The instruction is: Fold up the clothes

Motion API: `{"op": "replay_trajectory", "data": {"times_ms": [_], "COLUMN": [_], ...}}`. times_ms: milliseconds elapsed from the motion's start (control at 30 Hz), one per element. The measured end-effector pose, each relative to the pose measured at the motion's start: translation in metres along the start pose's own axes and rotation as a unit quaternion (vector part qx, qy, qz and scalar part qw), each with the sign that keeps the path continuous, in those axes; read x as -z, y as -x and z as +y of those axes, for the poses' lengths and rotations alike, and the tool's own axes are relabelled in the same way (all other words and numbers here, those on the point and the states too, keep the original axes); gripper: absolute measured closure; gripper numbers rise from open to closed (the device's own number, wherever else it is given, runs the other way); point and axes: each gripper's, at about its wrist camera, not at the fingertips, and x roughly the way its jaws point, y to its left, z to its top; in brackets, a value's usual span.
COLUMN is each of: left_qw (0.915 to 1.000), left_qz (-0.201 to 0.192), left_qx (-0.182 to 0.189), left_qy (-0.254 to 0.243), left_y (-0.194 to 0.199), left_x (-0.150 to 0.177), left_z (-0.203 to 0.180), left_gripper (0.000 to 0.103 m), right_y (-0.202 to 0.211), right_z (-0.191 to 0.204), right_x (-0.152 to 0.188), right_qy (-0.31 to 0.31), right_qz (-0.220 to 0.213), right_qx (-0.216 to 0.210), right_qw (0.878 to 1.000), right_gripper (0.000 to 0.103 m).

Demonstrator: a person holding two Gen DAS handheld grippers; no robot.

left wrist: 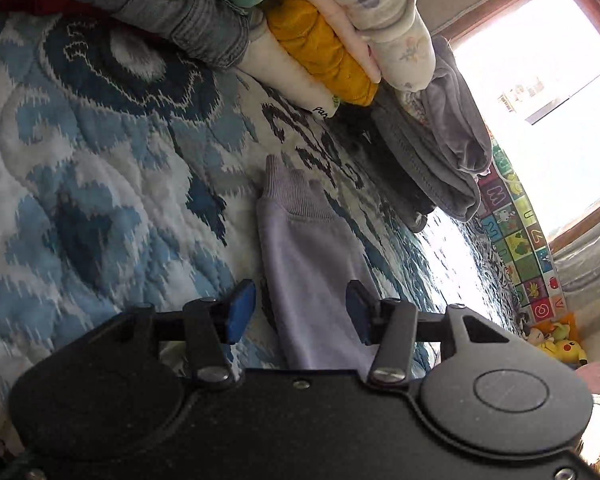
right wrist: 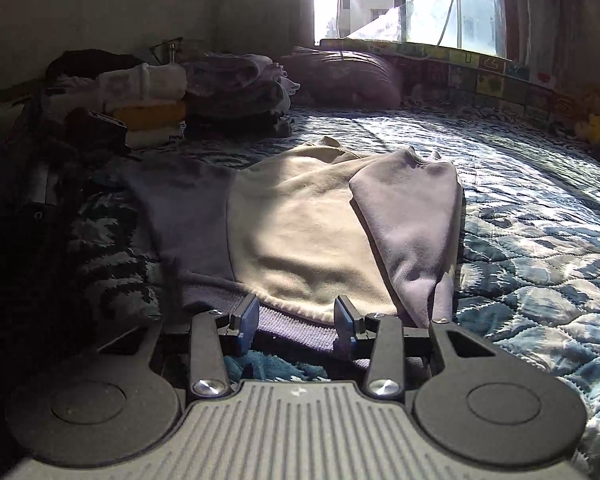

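The left gripper (left wrist: 300, 312) was spread, its blue pads either side of a lilac sleeve (left wrist: 312, 256) without pinching it; the sleeve ran up the frame centre to a ribbed cuff (left wrist: 290, 190), laid straight, apparently for folding inward. The right gripper (right wrist: 296, 320) was likewise spread, low at the ribbed hem (right wrist: 296, 330) of the sweatshirt (right wrist: 300, 232), probably placed to take hold of that edge. The sweatshirt lay flat on the quilt (right wrist: 540, 264) at frame centre, its other sleeve (right wrist: 416, 224) already folded over the cream body. Folded stacks (left wrist: 324, 52) sat along the upper edge of the left view, clear of the working area.
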Motion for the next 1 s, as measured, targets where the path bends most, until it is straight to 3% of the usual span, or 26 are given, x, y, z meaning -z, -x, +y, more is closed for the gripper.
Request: {"op": "replay_trajectory", "data": {"times_ms": [233, 300, 500, 533, 567, 600, 667, 833, 1000], "left_qw": [0.9997, 0.9997, 0.9988, 0.9986, 0.9984, 0.9983, 0.998, 0.9915, 0.9743], "left_qz": [-0.018, -0.018, 0.01, 0.014, 0.018, 0.021, 0.019, -0.014, -0.014], "left_qx": [0.014, 0.014, 0.048, 0.051, 0.053, 0.054, 0.061, 0.115, 0.156], "left_qy": [-0.004, -0.005, 0.006, 0.004, 0.002, 0.002, 0.001, -0.06, -0.163], "left_y": [-0.025, -0.034, -0.056, -0.058, -0.06, -0.061, -0.059, -0.031, 0.002], "left_x": [-0.019, -0.027, -0.046, -0.048, -0.049, -0.049, -0.048, -0.04, 0.0], "left_z": [0.007, 0.008, 0.014, 0.014, 0.015, 0.015, 0.015, -0.025, -0.095], "left_gripper": [0.058, 0.063, 0.065, 0.068, 0.079, 0.097, 0.098, 0.099, 0.099], "right_y": [-0.004, -0.004, -0.004, -0.005, -0.005, -0.006, -0.008, -0.007, -0.002], "right_z": [-0.014, -0.016, -0.023, -0.023, -0.024, -0.025, -0.027, -0.038, -0.063], "right_x": [-0.001, -0.001, -0.001, -0.001, -0.001, -0.002, -0.004, -0.008, -0.012], "right_qy": [-0.049, -0.057, -0.075, -0.077, -0.08, -0.083, -0.089, -0.133, -0.214], "right_qz": [0.0, 0.0, -0.002, -0.003, -0.003, -0.004, -0.005, -0.019, -0.046], "right_qx": [-0.003, -0.004, -0.006, -0.007, -0.008, -0.009, -0.013, -0.027, -0.065], "right_qw": [0.999, 0.998, 0.997, 0.997, 0.997, 0.997, 0.996, 0.991, 0.974], "right_gripper": [0.061, 0.06, 0.06, 0.06, 0.06, 0.06, 0.06, 0.06, 0.06]}}
